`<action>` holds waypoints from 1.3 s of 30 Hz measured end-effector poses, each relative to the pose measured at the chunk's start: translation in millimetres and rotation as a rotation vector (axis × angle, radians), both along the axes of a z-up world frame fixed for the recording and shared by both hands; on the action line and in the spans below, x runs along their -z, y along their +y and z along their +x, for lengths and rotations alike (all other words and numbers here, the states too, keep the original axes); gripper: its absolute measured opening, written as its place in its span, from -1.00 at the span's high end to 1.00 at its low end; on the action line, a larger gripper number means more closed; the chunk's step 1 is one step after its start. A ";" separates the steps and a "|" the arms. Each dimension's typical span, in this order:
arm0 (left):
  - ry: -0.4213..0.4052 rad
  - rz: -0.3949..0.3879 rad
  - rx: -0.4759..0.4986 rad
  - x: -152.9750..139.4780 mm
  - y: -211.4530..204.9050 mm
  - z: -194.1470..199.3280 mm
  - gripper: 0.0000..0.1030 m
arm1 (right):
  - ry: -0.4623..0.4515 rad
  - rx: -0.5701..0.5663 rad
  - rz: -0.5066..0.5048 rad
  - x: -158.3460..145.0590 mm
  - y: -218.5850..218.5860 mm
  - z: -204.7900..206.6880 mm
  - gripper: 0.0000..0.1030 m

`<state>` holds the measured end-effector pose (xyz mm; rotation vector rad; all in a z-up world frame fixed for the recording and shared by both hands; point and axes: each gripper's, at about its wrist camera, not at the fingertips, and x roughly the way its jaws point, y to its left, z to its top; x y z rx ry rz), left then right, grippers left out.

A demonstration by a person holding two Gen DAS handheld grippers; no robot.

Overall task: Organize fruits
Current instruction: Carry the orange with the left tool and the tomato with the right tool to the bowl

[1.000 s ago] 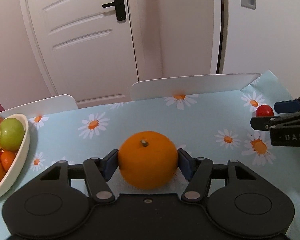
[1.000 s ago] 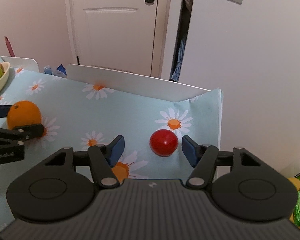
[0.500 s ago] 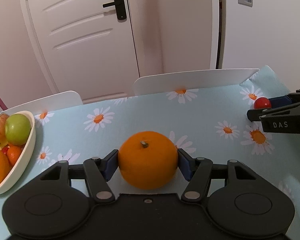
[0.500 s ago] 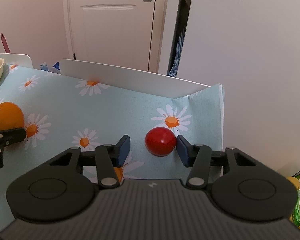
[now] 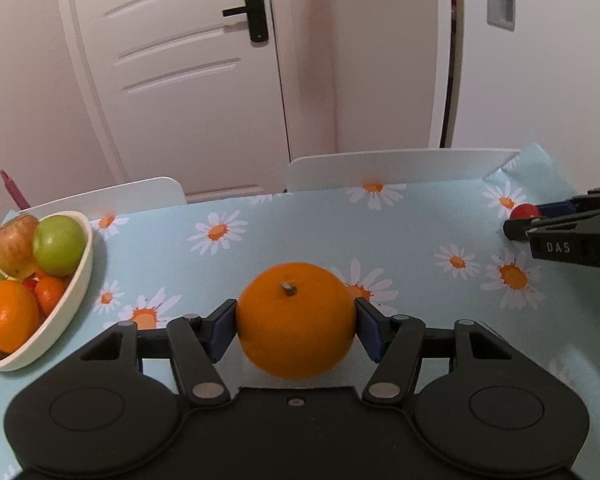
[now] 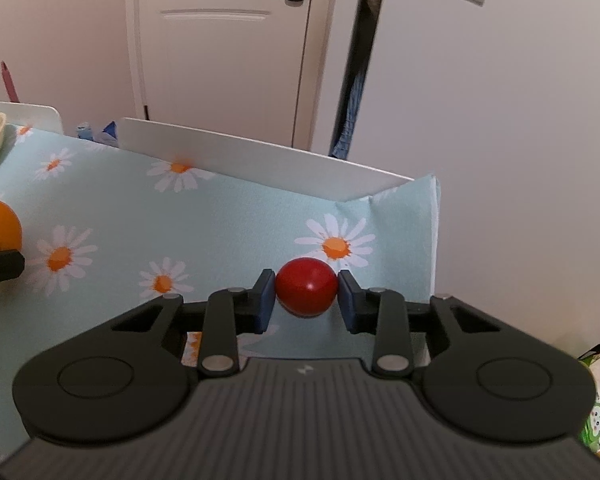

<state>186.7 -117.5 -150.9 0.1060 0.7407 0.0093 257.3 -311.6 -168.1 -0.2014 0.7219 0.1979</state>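
Gripping the orange (image 5: 296, 320) with my left gripper (image 5: 296, 326), pads tight on both sides, just above the cloth (image 5: 300, 228); my right gripper (image 6: 306, 300) pinches the tomato (image 6: 306, 292) near the far corner; bowl (image 5: 74, 300) sits left.

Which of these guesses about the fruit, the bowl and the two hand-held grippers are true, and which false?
1. The left hand-held gripper holds an orange. True.
2. The small red fruit already lies in the bowl. False: it sits between the right hand-held gripper's pads, near the table's far corner.
3. The bowl holds a green apple. True.
4. The tablecloth is striped. False: it is light blue with daisies.
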 end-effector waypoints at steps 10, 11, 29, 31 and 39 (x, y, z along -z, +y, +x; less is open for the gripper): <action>-0.057 -0.035 -0.102 -41.5 26.8 -31.5 -0.28 | -0.009 -0.136 0.046 -41.5 37.1 -22.8 0.07; -0.063 -0.036 -0.114 -46.3 31.0 -34.9 -0.28 | -0.009 -0.152 0.054 -46.6 43.1 -25.0 0.07; -0.137 0.000 -0.188 -107.6 142.1 -65.9 -0.28 | -0.016 -0.301 0.157 -116.1 174.9 -40.9 0.07; -0.132 -0.001 -0.182 -109.2 156.4 -62.7 -0.28 | -0.012 -0.299 0.163 -119.0 190.1 -39.6 0.07; -0.114 0.003 -0.142 -102.6 213.8 -36.5 -0.28 | -0.001 -0.271 0.163 -123.4 250.9 -29.2 0.07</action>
